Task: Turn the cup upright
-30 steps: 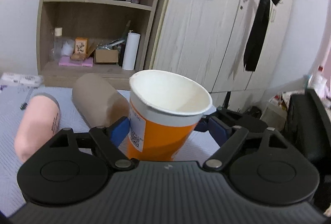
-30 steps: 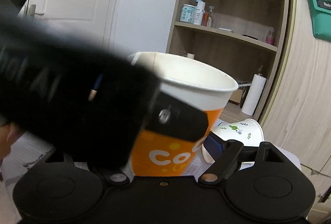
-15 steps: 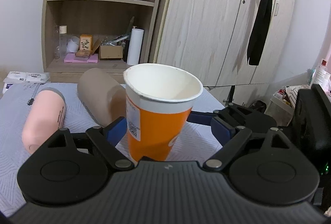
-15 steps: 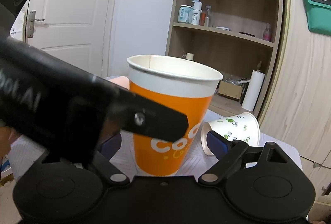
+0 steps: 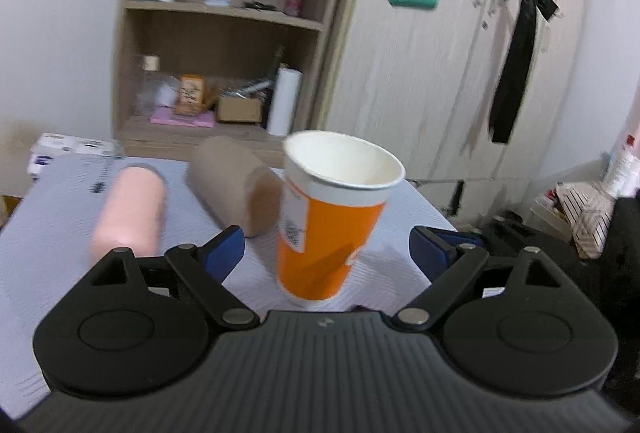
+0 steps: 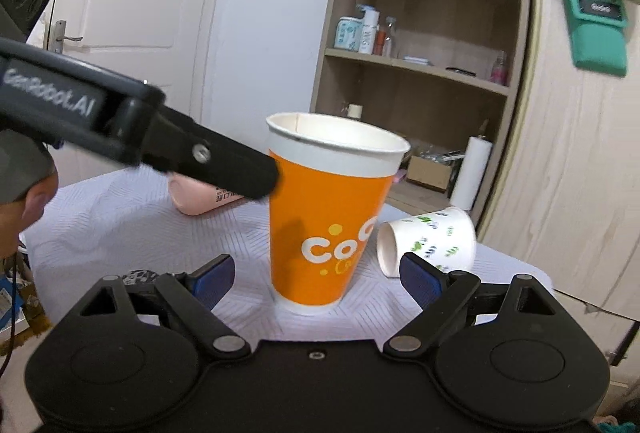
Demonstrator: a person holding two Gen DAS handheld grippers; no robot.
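one orange paper cup (image 6: 326,229) lettered "co" stands upright, mouth up, on the surface (image 6: 120,225); both the left tool (image 5: 326,253) and the right tool (image 6: 316,275) are released.

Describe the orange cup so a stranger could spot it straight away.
Find the table with the pale textured cloth in front of the wooden shelves. Near its front edge the orange cup stands upright, mouth up, between the open fingers of both grippers. It alone stands and is orange with a white rim; the white leaf-print cup, pink cup and brown cup lie on their sides.
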